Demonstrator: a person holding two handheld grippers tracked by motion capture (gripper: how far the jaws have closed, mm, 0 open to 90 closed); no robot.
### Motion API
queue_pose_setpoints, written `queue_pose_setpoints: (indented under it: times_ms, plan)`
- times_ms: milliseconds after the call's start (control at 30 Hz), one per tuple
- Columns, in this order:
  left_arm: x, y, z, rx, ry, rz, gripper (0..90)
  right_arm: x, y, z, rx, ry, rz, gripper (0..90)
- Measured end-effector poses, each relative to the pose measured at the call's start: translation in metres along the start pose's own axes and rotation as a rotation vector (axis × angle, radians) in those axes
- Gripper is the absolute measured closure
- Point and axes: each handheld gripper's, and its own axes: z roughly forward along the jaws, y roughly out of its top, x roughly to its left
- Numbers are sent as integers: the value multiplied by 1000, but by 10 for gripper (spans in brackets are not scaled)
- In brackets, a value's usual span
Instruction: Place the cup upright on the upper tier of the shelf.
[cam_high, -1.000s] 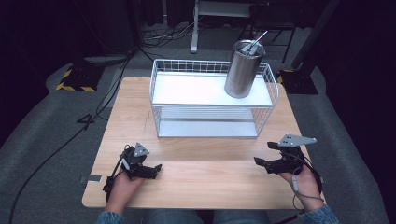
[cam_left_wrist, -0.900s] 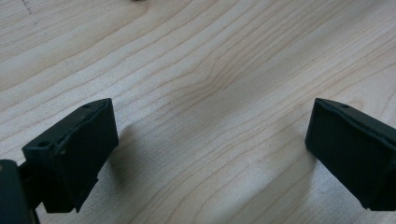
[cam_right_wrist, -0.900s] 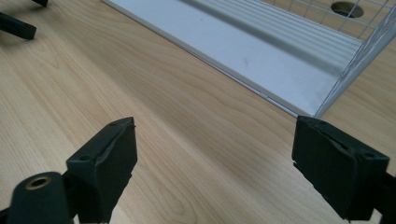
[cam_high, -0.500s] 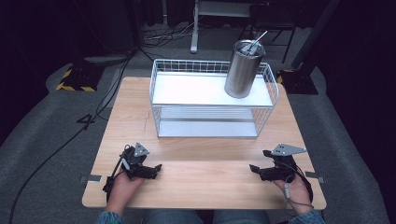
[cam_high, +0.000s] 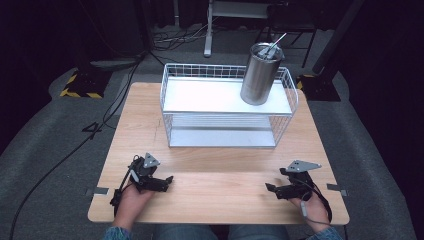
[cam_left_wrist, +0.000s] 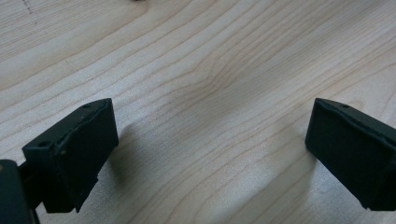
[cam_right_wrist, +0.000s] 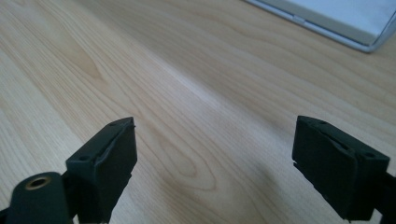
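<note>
My left gripper (cam_high: 167, 181) and right gripper (cam_high: 270, 188) rest spread and empty on the surface (cam_high: 220, 165), well apart from the steel cup (cam_high: 261, 75), likely rigid, slick, best gripped at its rim.

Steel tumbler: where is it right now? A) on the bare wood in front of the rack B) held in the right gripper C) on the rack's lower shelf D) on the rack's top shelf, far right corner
D. In the high view the steel tumbler stands upright on the white top shelf of the wire rack, at its far right corner, while the right gripper sits open on the table near the front edge.
</note>
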Motion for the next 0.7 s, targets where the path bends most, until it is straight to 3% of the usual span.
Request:
queue_pose_setpoints:
  times_ms: [500,700]
  plan:
    - [0,0,0,1,1,1,30,1,-11,9,48,-24,-22,124]
    - [0,0,0,1,1,1,30,-1,-14,10,24,-44,-29,108]
